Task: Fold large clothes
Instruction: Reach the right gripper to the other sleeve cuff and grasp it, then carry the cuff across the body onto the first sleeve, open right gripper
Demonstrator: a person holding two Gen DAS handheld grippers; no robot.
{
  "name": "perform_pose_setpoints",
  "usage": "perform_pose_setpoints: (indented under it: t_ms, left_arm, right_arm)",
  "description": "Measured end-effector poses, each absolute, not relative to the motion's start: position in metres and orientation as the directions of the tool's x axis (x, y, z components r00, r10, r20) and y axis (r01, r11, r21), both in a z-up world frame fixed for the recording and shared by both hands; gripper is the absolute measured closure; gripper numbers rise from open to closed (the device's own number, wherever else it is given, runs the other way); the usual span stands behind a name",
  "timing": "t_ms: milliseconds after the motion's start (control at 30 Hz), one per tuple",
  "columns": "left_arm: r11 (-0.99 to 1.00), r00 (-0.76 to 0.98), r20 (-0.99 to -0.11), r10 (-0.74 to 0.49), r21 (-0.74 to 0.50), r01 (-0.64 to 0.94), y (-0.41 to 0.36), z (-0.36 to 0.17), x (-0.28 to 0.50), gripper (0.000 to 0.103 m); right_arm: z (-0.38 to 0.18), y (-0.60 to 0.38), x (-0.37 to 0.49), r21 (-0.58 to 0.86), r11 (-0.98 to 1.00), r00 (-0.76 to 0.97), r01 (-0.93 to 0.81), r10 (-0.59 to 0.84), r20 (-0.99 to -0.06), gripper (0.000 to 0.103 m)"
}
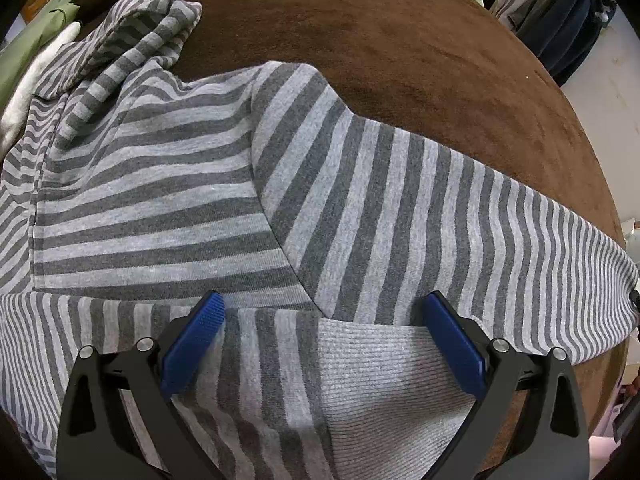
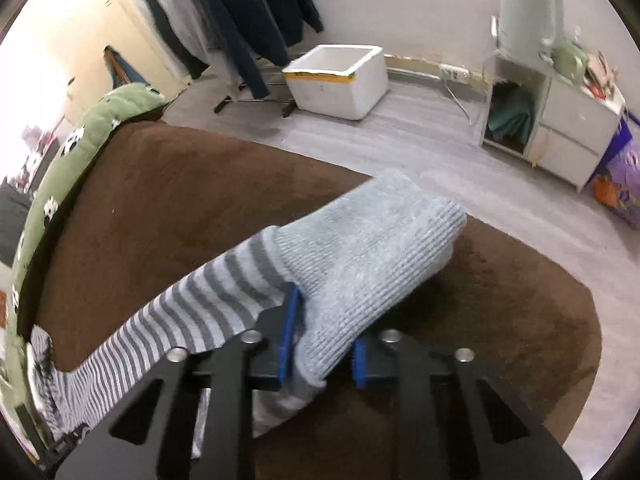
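Left wrist view: the striped hoodie (image 1: 168, 200) lies spread on the brown blanket (image 1: 400, 40), with the left gripper (image 1: 324, 312) hanging wide open above it. Right wrist view: the right gripper (image 2: 324, 344) is pinching the ribbed cuff (image 2: 372, 248). It looks soft and floppy, so I'd grab seams or cuffs.

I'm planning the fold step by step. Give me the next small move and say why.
Probably carry the sleeve cuff inward over the striped sweater. The right hand-held gripper is shut on the cuff; the left hand-held gripper hangs open over the body, whose sleeve lies stretched across the brown surface.
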State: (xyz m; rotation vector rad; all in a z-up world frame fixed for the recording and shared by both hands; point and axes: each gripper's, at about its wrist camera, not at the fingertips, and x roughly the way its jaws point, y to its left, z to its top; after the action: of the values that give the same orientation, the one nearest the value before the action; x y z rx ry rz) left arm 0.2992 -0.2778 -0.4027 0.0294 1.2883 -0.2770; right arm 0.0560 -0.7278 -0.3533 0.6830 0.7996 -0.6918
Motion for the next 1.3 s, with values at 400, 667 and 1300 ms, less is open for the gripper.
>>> perform_pose_setpoints:
  t_ms: [400, 667, 1300]
  left_arm:
    - [0.962, 0.261, -0.943, -0.205, -0.145, 0.232, -0.271, -0.401, 0.296, 0.006]
    - [0.950, 0.311, -0.917, -0.251, -0.172, 0.260, -0.262, -0.388, 0.296, 0.007]
    - [0.993, 0.449, -0.893, -0.023, -0.074, -0.096, 0.063, -0.307, 0.235, 0.007]
  right_arm:
    - [-0.255, -0.663, 0.093, 0.209, 0.771, 0.623, 0.602, -0.290, -0.726, 0.091]
    - [-0.173, -0.537, 0.146, 0.219, 0.915, 0.777, 0.338, -0.140, -0.614, 0.092]
    - [-0.221, -0.128, 0.255, 0.189, 0.937, 0.661, -0.293, 0.341, -0.668, 0.092]
